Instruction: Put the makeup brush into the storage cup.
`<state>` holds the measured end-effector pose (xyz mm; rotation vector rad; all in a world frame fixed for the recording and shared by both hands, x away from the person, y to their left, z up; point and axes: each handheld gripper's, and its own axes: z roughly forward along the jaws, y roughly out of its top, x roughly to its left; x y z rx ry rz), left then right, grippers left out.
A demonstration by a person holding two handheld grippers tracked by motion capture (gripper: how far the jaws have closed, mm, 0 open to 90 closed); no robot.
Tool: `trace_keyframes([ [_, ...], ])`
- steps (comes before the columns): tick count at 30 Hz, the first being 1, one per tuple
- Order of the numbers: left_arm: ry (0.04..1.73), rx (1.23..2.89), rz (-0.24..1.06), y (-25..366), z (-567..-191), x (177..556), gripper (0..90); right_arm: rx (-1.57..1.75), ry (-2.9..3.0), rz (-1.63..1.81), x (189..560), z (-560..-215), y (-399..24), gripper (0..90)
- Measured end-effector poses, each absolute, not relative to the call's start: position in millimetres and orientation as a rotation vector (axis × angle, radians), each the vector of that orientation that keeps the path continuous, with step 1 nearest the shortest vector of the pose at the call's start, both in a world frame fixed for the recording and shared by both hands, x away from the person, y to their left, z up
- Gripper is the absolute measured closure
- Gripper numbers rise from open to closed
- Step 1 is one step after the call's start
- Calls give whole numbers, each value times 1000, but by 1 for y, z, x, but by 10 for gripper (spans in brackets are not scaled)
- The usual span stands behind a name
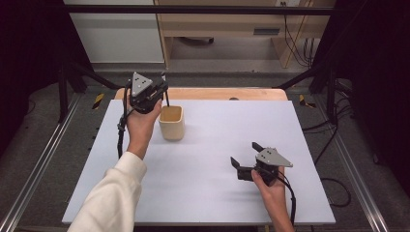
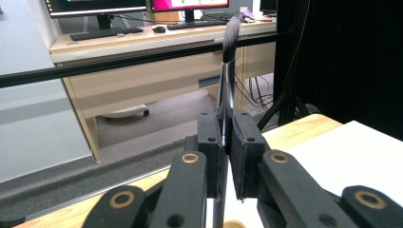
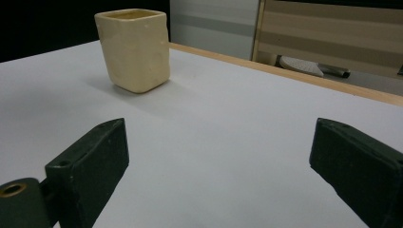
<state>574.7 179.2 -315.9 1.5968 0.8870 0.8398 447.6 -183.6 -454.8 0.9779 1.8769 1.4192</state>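
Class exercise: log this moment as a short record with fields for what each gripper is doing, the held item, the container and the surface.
Left gripper: shut on brush, raised beside the cup
Brush: upright, bristles up
Right gripper: open, low over the table, holding nothing
Cup: cream, squarish, upright
Table: pale sheet on a wooden top

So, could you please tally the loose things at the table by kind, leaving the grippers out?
Brush: 1, clamped upright in the left gripper
Cream cup: 1, standing on the table
Total: 2
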Motion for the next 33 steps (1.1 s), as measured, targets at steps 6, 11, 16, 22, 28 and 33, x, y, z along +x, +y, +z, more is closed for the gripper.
trace_keyframes([
  [6,893,1600,838,177,-319,574,840,977,1879,1419,448,-455,-183,59],
  [11,900,1603,835,177,-322,573,840,976,1877,1421,448,-455,-184,59],
  [16,909,1606,826,178,-325,572,840,979,1877,1420,448,-455,-184,59],
  [22,916,1602,819,178,-329,572,841,983,1881,1421,448,-455,-183,60],
  [28,925,1603,814,179,-333,572,840,982,1880,1420,448,-455,-183,60],
  [33,926,1606,814,179,-334,571,840,982,1882,1420,448,-455,-183,60],
])
